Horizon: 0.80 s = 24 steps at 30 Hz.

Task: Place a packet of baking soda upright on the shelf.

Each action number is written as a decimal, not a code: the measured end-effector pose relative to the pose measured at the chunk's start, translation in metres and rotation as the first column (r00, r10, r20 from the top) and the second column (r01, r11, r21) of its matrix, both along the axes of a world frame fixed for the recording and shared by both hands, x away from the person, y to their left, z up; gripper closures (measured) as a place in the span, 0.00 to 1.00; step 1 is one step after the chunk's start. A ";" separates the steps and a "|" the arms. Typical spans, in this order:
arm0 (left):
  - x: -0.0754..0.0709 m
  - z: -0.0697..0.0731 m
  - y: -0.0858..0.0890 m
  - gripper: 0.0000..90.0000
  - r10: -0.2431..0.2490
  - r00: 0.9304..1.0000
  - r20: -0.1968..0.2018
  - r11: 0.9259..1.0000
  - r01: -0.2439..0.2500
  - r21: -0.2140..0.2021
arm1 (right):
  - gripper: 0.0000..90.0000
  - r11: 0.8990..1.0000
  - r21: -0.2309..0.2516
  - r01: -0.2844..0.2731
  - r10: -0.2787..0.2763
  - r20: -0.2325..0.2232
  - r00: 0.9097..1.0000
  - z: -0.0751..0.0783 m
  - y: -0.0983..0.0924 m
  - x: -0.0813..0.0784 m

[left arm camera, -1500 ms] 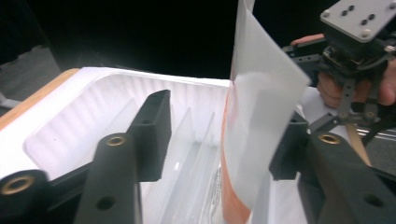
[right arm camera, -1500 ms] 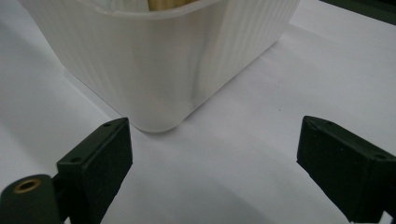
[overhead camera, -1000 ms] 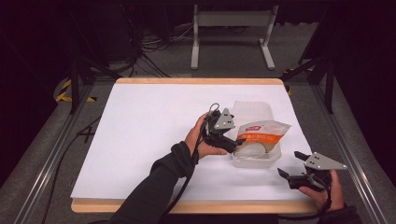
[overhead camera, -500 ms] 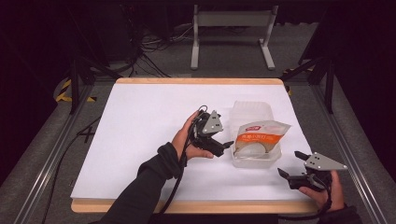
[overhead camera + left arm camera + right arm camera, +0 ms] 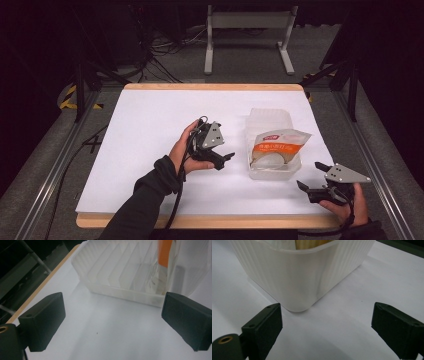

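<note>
A clear ribbed plastic tub point(image 5: 272, 150) stands right of centre on the white-covered bench point(image 5: 150, 125), an orange-and-white packet point(image 5: 275, 145) propped inside; its label is too small to read. The left tongs point(image 5: 220, 159), held in the left hand point(image 5: 182, 150), hover just left of the tub, jaws spread wide and empty. The right tongs point(image 5: 309, 176) sit near the tub's front right corner, likewise wide open, the right hand point(image 5: 350, 205) partly cut off by the frame's lower edge.
</note>
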<state>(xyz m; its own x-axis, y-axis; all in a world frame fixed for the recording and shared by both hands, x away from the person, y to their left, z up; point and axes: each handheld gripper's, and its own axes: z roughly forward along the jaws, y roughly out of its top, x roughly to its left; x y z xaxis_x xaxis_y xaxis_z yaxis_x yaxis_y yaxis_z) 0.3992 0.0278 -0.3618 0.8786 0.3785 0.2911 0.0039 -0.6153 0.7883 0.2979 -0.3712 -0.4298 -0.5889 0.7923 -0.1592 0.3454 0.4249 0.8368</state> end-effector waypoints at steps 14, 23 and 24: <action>0.001 -0.012 0.035 0.07 0.063 0.998 0.001 0.997 -0.063 0.045 | 0.12 1.000 -0.005 -0.001 0.001 -0.001 1.000 -0.001 0.001 0.000; -0.003 -0.023 0.061 0.07 0.099 0.995 -0.014 0.994 -0.098 0.053 | 0.12 1.000 -0.012 -0.003 0.003 -0.003 1.000 -0.001 0.002 0.000; -0.004 -0.024 0.064 0.07 0.105 0.994 -0.015 0.993 -0.104 0.059 | 0.12 1.000 -0.013 -0.003 0.003 -0.003 1.000 -0.001 0.002 0.000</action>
